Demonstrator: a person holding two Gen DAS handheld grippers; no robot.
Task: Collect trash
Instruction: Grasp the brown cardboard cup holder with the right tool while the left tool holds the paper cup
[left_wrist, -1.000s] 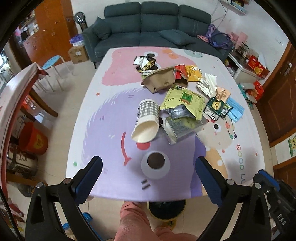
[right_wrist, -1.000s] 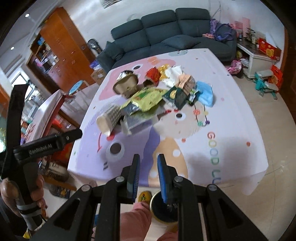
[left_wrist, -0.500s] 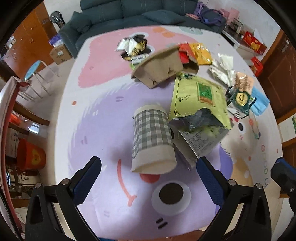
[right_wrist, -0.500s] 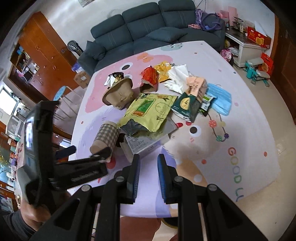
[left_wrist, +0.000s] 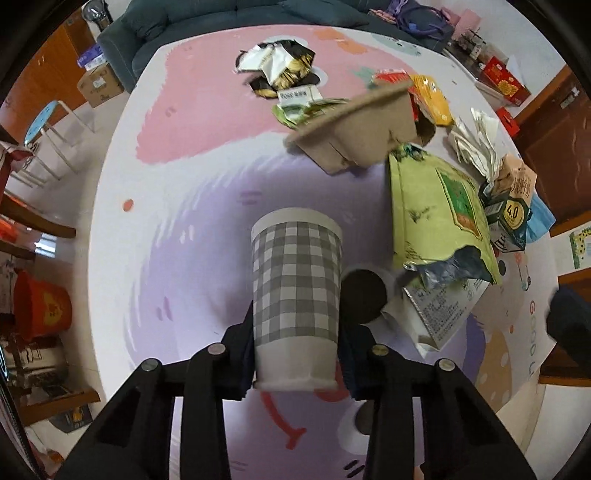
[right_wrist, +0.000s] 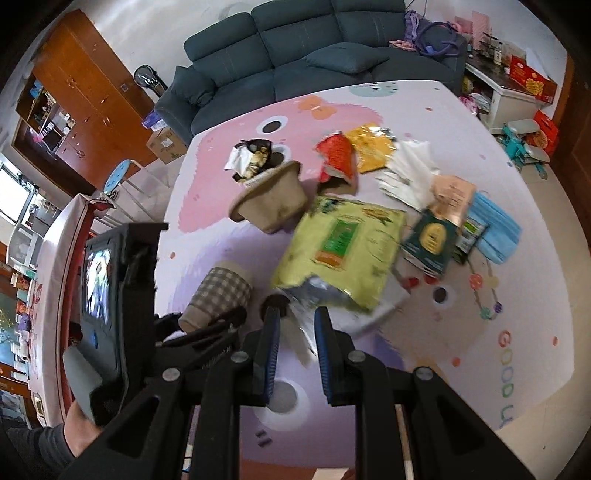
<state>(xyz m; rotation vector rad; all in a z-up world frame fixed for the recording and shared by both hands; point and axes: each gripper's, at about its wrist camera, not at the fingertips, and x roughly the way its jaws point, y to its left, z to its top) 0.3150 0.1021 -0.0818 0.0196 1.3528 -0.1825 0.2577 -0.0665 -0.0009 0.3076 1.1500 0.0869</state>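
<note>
Left fingers (left_wrist: 242, 354) half hidden behind cup (left_wrist: 295, 291).

Checked cup (left_wrist: 295, 291) filling my left gripper (left_wrist: 295, 354). Torn box (left_wrist: 436, 310) and green pouch (left_wrist: 436, 214) crowding its right side, brown tray (left_wrist: 354, 136) lying beyond; bare tablecloth (left_wrist: 177, 266) staying passable on left.

Dark sofa (right_wrist: 314, 55), wooden cabinets (right_wrist: 85, 96), pale floor (right_wrist: 554, 206)

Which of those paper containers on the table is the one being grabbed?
The grey checked paper cup, lying on its side between the left gripper fingers. The brown paper bowl lies tipped further back, untouched.
</note>
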